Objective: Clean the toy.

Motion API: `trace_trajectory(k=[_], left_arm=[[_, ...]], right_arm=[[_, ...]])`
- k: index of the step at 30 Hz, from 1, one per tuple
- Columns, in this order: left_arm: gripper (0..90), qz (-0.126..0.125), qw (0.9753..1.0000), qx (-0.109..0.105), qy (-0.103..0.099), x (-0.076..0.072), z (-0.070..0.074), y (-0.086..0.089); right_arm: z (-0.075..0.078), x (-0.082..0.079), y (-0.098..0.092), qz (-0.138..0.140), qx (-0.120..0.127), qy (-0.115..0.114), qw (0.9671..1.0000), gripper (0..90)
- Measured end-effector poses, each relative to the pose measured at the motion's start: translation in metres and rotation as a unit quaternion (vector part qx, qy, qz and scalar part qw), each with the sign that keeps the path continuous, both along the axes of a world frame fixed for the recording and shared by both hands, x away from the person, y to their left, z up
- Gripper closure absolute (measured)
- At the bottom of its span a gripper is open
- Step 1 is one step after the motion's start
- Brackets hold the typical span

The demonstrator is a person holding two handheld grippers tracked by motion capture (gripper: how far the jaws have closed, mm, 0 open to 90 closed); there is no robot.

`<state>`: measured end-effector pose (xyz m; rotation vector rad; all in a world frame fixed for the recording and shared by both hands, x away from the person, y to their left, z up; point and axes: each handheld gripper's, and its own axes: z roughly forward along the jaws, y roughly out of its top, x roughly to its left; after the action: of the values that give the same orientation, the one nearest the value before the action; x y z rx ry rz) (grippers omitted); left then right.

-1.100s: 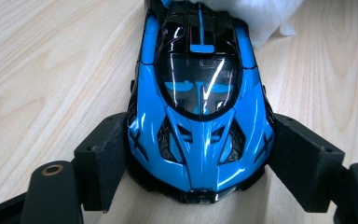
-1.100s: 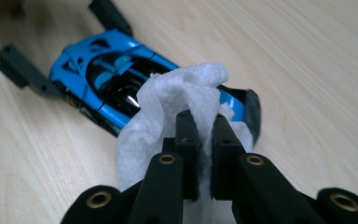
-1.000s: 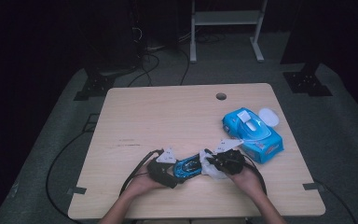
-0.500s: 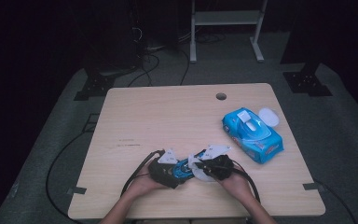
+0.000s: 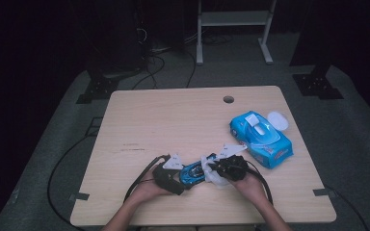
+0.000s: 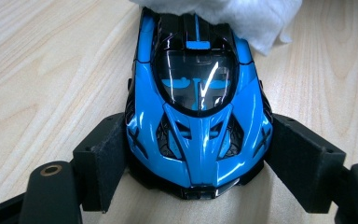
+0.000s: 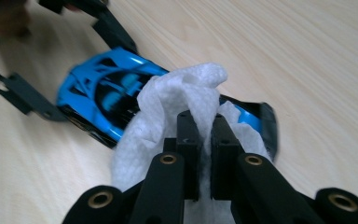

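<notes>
Table (image 5: 173, 120) of pale wood; dark room, grey floor (image 5: 356, 125).

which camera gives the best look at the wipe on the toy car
The right gripper view: the wipe is close, pinched between its jaws, draped over the car. The left gripper view catches an edge; the high view, a small white patch.

Toy car (image 5: 191, 173) between both claws, wipes pack (image 5: 262, 139) behind right.
</notes>
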<state>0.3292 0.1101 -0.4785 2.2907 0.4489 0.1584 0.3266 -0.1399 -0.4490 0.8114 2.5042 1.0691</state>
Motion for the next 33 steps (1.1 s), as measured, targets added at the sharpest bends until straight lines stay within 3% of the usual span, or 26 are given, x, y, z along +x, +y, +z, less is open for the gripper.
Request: trace_trajectory(k=[2,10,12,16,22,25,29,33], left_arm=[[23.5,0.000,1.0000,0.000,0.001,0.000,0.000,0.000],[18.7,0.006,0.9998,-0.004,0.017,0.003,0.001,0.006],[18.8,0.006,0.9999,-0.004,0.015,0.003,0.001,0.005],[23.5,-0.003,1.0000,0.001,0.009,0.001,0.001,0.003],[23.5,0.000,1.0000,0.006,-0.001,-0.001,0.003,0.000],[25.8,0.006,1.0000,0.003,-0.002,-0.002,0.003,-0.002],[25.8,0.008,1.0000,-0.001,-0.001,-0.002,0.003,-0.001],[25.7,0.005,1.0000,-0.002,-0.002,-0.002,0.003,0.000]], right_arm=[[0.001,0.001,-0.004,-0.008,-0.011,-0.005,0.9999,84.3],[0.009,-0.001,-0.018,-0.029,0.004,-0.017,0.9994,84.3],[0.011,0.000,-0.022,-0.035,0.015,-0.014,0.9992,84.3],[0.006,0.001,-0.020,-0.036,0.008,-0.009,0.9993,84.3],[0.004,-0.002,0.003,0.005,-0.002,0.002,1.0000,84.4],[0.004,-0.005,0.019,0.017,-0.002,-0.005,0.9998,84.5],[0.002,-0.007,0.030,0.048,0.038,0.022,0.9979,84.4],[-0.001,-0.009,0.039,0.065,0.046,0.034,0.9962,84.5]])
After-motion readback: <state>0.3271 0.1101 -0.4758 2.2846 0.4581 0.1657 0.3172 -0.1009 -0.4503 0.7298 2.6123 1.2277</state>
